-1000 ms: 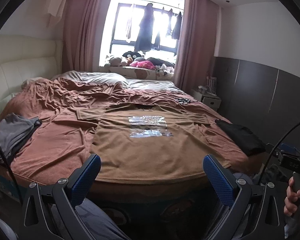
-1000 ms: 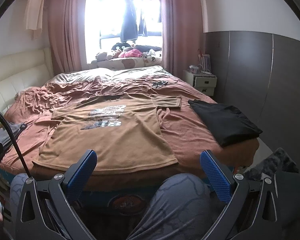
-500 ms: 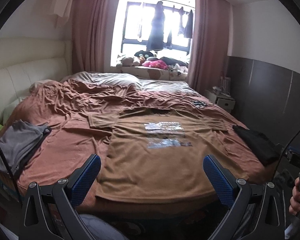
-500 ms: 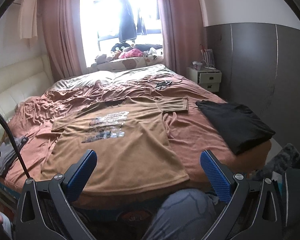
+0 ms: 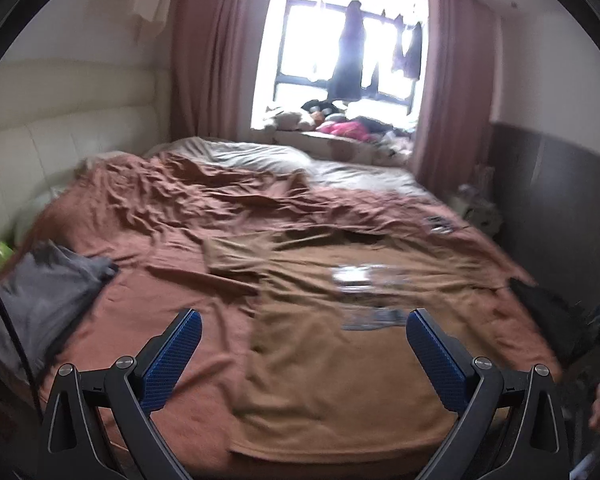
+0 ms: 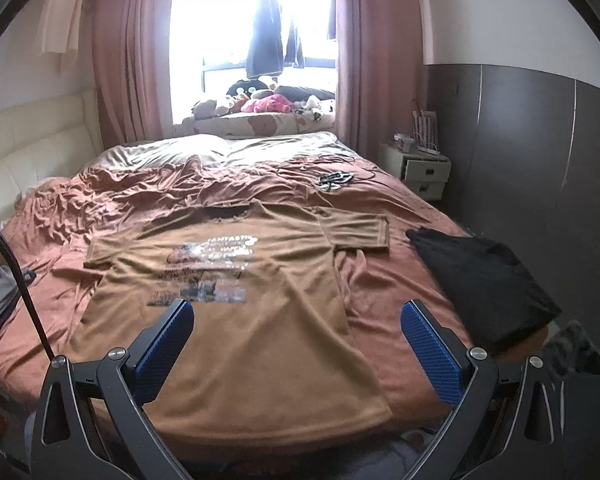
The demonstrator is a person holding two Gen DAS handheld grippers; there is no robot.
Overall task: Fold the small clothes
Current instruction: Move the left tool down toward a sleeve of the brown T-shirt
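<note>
We've brought both grippers forward over the bed since earlier; the legs are gone from the right view. Left gripper (image 5: pixel 300 344) and right gripper (image 6: pixel 296 336) both spread wide, empty, above the near hem. Brown printed T-shirt (image 6: pixel 244 312) lies flat, face up, on rust bedspread (image 6: pixel 380 280). Black garment (image 6: pixel 484 284) right, grey garment (image 5: pixel 40 300) left. Far: window (image 6: pixel 256 40).
</note>
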